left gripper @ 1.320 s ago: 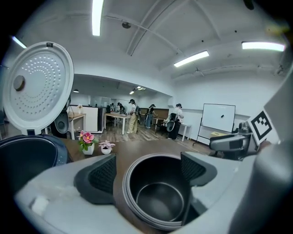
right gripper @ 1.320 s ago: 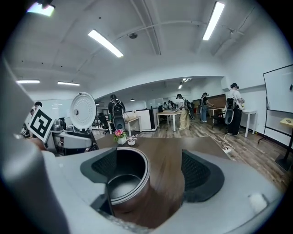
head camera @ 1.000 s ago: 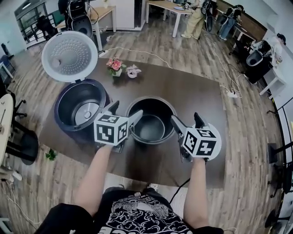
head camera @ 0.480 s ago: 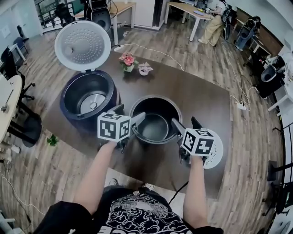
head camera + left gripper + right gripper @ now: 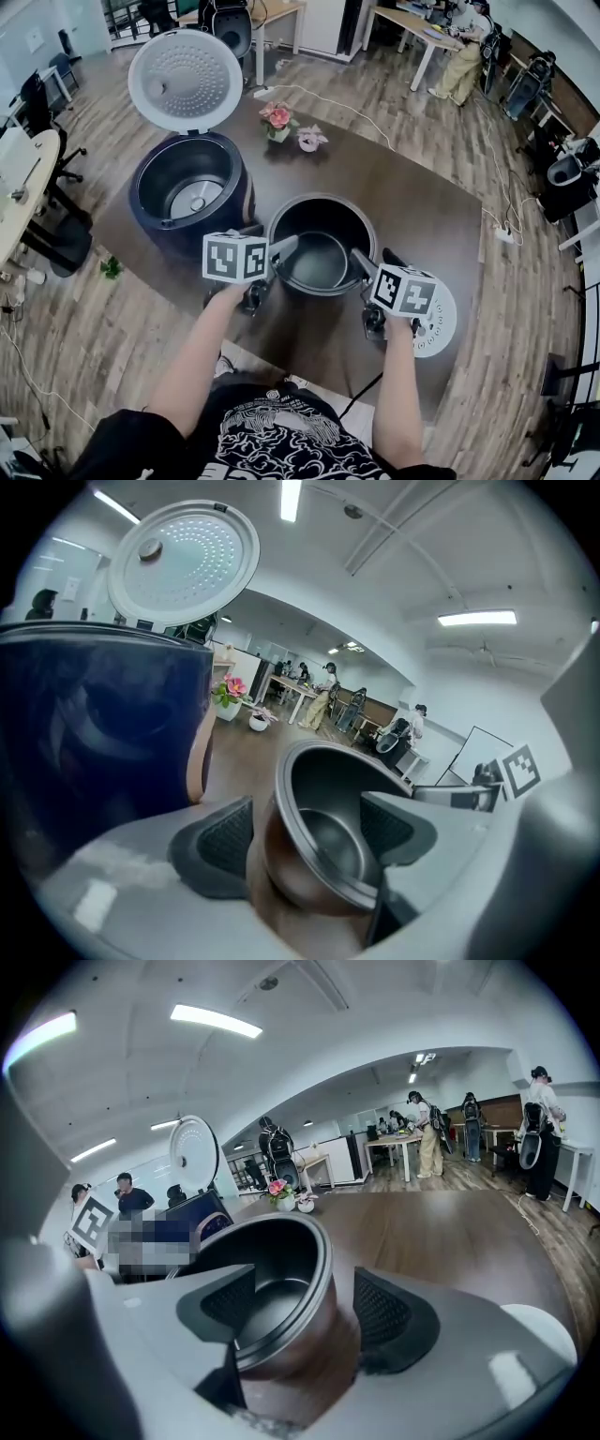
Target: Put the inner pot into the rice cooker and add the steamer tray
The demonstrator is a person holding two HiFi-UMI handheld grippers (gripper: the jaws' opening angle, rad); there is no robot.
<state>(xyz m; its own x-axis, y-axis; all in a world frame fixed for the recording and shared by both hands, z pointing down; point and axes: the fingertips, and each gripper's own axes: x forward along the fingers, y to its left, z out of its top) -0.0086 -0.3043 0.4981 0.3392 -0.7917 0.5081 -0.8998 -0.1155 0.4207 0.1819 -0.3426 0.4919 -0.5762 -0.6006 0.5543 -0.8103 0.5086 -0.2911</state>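
No word, brand or number is readable. The marker cube (image 5: 234, 258) on the left gripper (image 5: 271, 240) and the marker cube (image 5: 405, 291) on the right gripper (image 5: 375, 255) carry only black-and-white squares. The shirt print (image 5: 272, 439) behind both grippers is perhaps lettering, but it is too blurred to read.

Open-plan office, desks (image 5: 412, 23), swivel chairs (image 5: 67, 246), ceiling strip lights (image 5: 476, 619)

right tongs (image 5: 305, 1312) | jaws closing | astride rim of inner pot (image 5: 272, 1269)

Head view steeply overhead; both gripper views face the inner pot (image 5: 319, 258) closely.
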